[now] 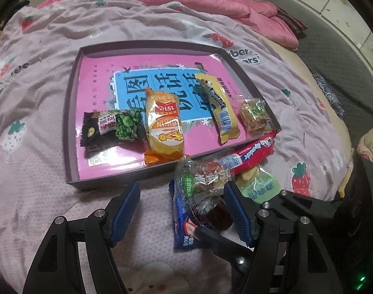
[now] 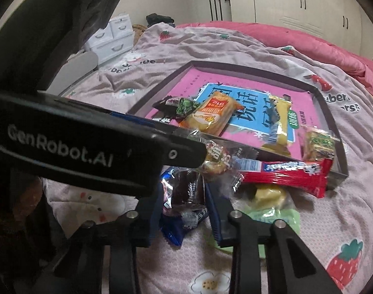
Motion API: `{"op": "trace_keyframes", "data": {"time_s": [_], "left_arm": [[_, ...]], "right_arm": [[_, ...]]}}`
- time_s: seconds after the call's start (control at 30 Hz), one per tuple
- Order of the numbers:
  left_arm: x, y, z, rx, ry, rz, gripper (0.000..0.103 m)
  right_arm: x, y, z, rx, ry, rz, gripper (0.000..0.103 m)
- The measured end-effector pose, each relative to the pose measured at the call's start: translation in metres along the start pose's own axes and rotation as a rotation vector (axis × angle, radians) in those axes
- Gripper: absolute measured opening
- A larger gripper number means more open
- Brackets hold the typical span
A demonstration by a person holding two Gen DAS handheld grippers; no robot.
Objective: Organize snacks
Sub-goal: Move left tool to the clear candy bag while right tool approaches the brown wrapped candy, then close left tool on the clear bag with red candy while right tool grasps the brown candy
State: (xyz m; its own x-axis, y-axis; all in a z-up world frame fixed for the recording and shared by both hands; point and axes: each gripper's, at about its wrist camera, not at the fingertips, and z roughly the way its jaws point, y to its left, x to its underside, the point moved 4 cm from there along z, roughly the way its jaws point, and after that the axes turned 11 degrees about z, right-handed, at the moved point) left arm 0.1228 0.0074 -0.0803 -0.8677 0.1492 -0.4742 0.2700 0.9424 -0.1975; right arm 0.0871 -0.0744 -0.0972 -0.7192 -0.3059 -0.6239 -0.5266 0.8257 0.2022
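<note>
Just off the near edge of the shallow dark cardboard tray (image 1: pixel 72 112) on the pink strawberry-print bedspread (image 1: pixel 52 49), loose snacks lie heaped. Four wrapped snacks sit along the tray's near side. The left gripper (image 1: pixel 184 210) stands wide around the clear-wrapped brown pastry (image 1: pixel 206 178), pads apart from it, while the right gripper (image 2: pixel 184 208) is narrowed onto the dark brown cake in clear wrap (image 2: pixel 186 191).

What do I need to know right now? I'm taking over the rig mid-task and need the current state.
Left gripper: open, straddling the loose pile, gripping nothing.
Right gripper: closed on the dark cake in that pile.
Done: four snacks lie in the tray: pea packet, orange cracker pack, yellow bar, clear-wrapped square.
Left, all on the blanket before the tray: dark cake, clear-wrapped round cake, blue packet, green packet, and the red bar resting against the tray's near rim.
</note>
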Motion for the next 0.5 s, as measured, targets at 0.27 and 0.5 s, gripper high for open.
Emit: {"op": "trace_keyframes", "data": {"time_s": [0.27, 0.5], "left_arm": [[-0.003, -0.003, 0.019, 0.059, 0.032, -0.034, 0.073], [-0.013, -0.02, 0.028, 0.06, 0.037, 0.014, 0.072]], "right_arm": [[0.002, -0.013, -0.007, -0.012, 0.021, 0.063, 0.027], [0.003, -0.026, -0.012, -0.004, 0.039, 0.115, 0.027]]}}
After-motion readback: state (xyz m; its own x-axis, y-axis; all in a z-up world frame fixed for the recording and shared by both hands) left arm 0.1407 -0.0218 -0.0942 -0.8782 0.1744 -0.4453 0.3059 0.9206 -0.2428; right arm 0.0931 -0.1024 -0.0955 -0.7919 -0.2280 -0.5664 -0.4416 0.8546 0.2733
